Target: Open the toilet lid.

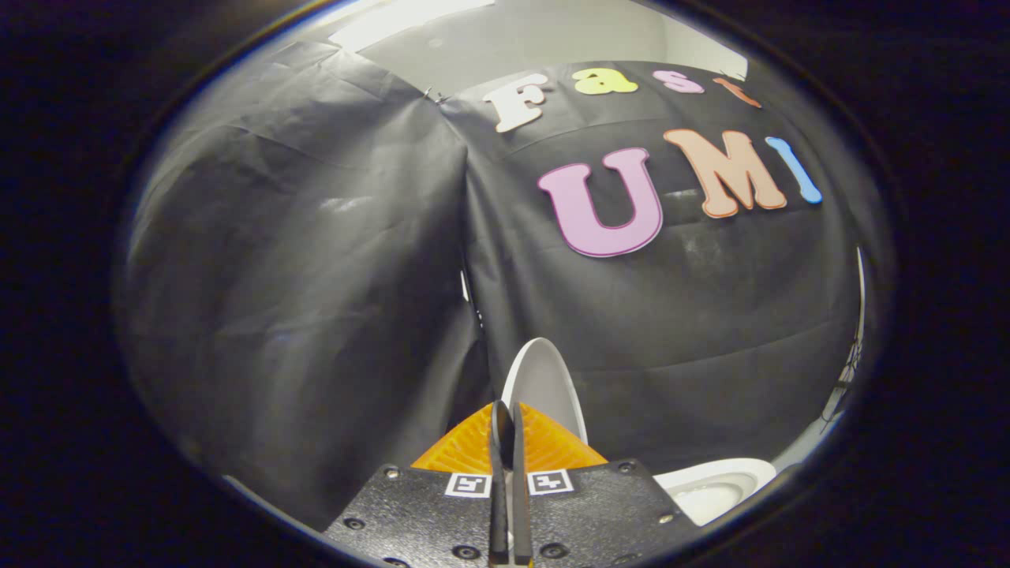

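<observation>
1. The toilet lid stands raised, nearly upright and seen almost edge-on, rising just beyond the fingertips against the black cloth wall.
2. The gripper points straight at it. Its two fingers lie close together, with only a thin slot between them, and the lid's edge seems to run into that slot. I cannot tell whether both fingers really press on the lid or merely sit alongside it.
3. Lower down and off to the right of the fingers, part of the toilet bowl shows with its rim uncovered, well apart from the lid's top edge.
4. Judged from this, the lifting step looks close to done: the lid is already swung clear of the bowl and stands tall.
5. The remaining step appears to be settling the lid back so that it rests on its own, then letting go.
6. That next move calls for a gentle push past the balance point, then a spreading of the fingers and a straight pull back, so the lid does not drop forward.
</observation>
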`<act>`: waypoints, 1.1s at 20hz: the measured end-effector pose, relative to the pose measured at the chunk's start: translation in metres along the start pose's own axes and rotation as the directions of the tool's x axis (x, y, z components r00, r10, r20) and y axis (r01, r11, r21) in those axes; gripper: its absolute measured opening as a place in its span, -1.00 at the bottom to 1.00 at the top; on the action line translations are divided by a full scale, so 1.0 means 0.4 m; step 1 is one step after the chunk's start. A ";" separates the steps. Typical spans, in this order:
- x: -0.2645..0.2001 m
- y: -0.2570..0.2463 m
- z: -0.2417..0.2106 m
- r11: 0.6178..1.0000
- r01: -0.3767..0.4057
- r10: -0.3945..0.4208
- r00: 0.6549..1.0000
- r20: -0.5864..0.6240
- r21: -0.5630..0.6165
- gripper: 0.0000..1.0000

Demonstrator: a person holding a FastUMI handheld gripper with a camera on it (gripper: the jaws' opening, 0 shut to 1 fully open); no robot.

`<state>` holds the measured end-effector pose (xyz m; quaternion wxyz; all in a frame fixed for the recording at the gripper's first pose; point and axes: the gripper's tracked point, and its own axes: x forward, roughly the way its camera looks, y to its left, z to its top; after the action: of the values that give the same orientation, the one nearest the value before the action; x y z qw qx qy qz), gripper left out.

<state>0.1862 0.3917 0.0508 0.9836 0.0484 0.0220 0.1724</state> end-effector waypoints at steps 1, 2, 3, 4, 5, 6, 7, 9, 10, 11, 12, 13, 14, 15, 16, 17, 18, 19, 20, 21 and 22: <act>0.003 0.013 -0.003 1.000 -0.007 0.007 1.000 -0.002 -0.009 -0.95; 0.004 0.024 -0.007 1.000 -0.015 0.015 1.000 -0.004 -0.016 -0.95; 0.005 0.035 -0.013 0.999 -0.021 0.021 1.000 -0.010 -0.028 -0.95; 0.008 0.045 -0.017 0.999 -0.027 0.026 1.000 -0.013 -0.037 -0.95; 0.010 0.054 -0.016 0.998 -0.032 0.031 0.999 -0.018 -0.046 -0.95; 0.013 0.063 -0.018 0.998 -0.039 0.038 0.999 -0.024 -0.051 -0.95; 0.015 0.072 -0.021 0.997 -0.047 0.046 0.998 -0.031 -0.057 -0.95; 0.024 0.087 -0.024 0.996 -0.061 0.058 0.998 -0.040 -0.070 -0.95; 0.021 0.089 -0.025 0.995 -0.062 0.058 0.997 -0.042 -0.075 -0.94; 0.020 0.092 -0.026 0.995 -0.061 0.058 0.997 -0.041 -0.074 -0.94; 0.018 0.093 -0.029 0.995 -0.064 0.061 0.997 -0.041 -0.070 -0.93; 0.018 0.094 -0.028 0.995 -0.068 0.065 0.997 -0.042 -0.070 -0.93; 0.017 0.095 -0.027 0.995 -0.072 0.068 0.997 -0.045 -0.076 -0.93; 0.016 0.095 -0.026 0.994 -0.073 0.069 0.997 -0.046 -0.083 -0.93; 0.014 0.097 -0.027 0.993 -0.076 0.071 0.996 -0.050 -0.092 -0.93; 0.013 0.098 -0.026 0.992 -0.079 0.073 0.996 -0.058 -0.103 -0.94; 0.015 0.098 -0.031 0.990 -0.086 0.079 0.995 -0.067 -0.114 -0.93; 0.015 0.098 -0.034 0.988 -0.094 0.086 0.994 -0.073 -0.120 -0.93; 0.014 0.100 -0.036 0.987 -0.103 0.094 0.993 -0.078 -0.121 -0.93; 0.013 0.102 -0.035 0.987 -0.109 0.100 0.992 -0.080 -0.120 -0.93; 0.013 0.100 -0.036 0.986 -0.115 0.106 0.991 -0.080 -0.119 -0.93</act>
<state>0.1767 0.4322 0.0406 0.9722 -0.0174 0.0445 0.2294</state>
